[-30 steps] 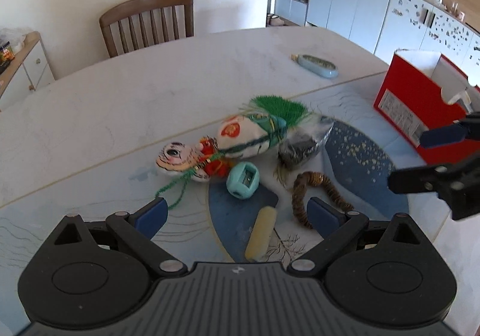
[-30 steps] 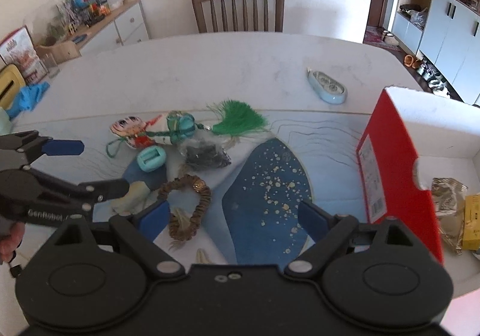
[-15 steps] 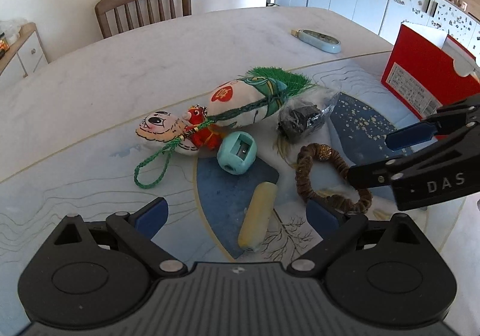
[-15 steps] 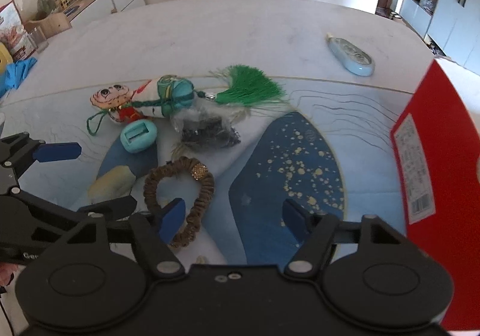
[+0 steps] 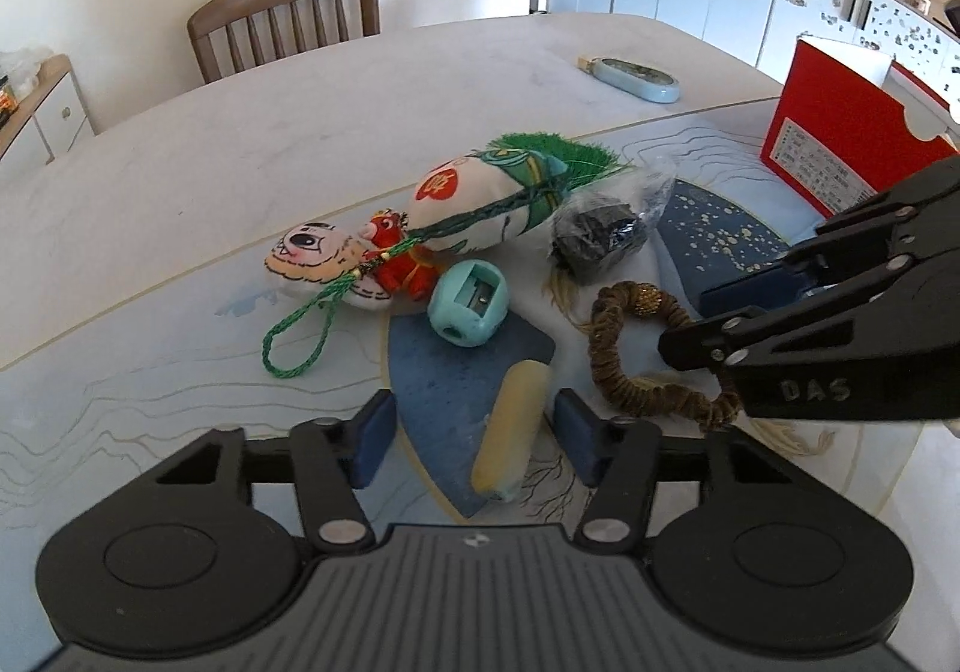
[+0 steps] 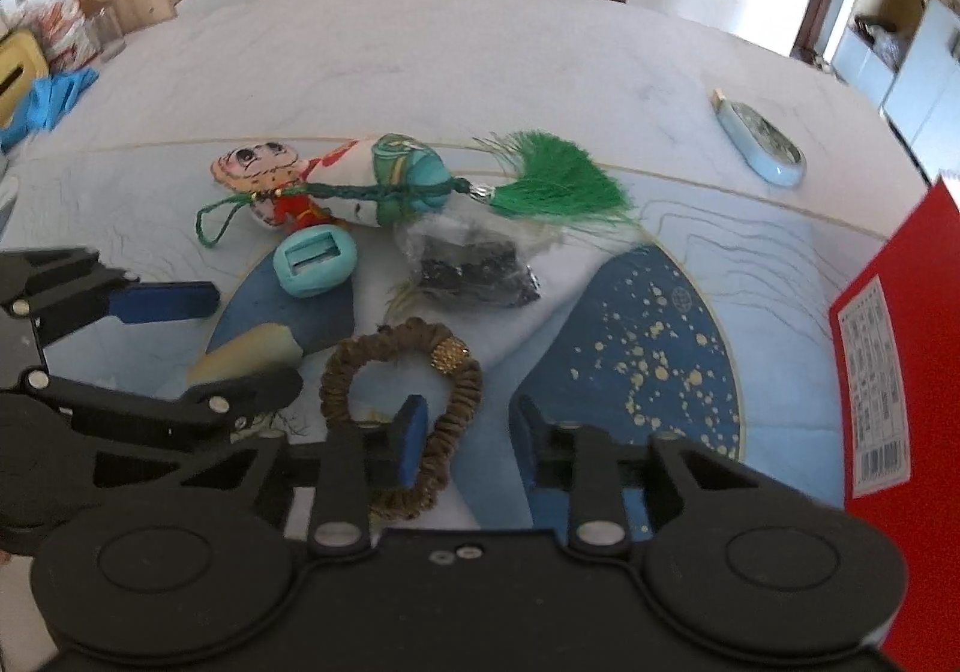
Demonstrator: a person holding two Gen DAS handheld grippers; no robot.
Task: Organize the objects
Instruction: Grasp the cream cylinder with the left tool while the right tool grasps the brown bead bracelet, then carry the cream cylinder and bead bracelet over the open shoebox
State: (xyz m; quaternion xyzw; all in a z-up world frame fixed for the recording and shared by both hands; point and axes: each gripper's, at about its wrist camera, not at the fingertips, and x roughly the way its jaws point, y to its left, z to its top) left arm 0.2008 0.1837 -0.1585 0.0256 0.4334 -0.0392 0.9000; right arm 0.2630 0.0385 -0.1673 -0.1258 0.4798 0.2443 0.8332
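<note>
Yellow foam-looking roll (image 5: 513, 435) lies on the bench (image 5: 180, 174) btwn the 2 pads of the left hand-held gripper (image 5: 474, 441) in the left wrist view. Its jaws have just been closing, now narrowed to about half; gaps show on both sides of the roll, so no grip yet. Roll looks light and soft, prob squashes a bit: take it across the mid-length, gentle squeeze. Sharpener (image 5: 471, 303) sits just beyond it, hard plastic, rounded, could slip. Red box (image 5: 840, 144) is far right, likely the drop spot.

Right wrist view: brown scrunchie (image 6: 399, 402) loops around the left pad of the right hand-held gripper (image 6: 462, 441). Jaws have just been closing, now narrow, w/ 1 strand of the loop btwn them; can't tell if pads press it yet. Fabric, limp, very light; will dangle when lifted, so pinch 1 strand, away from the gold bead (image 6: 450, 354).
</note>
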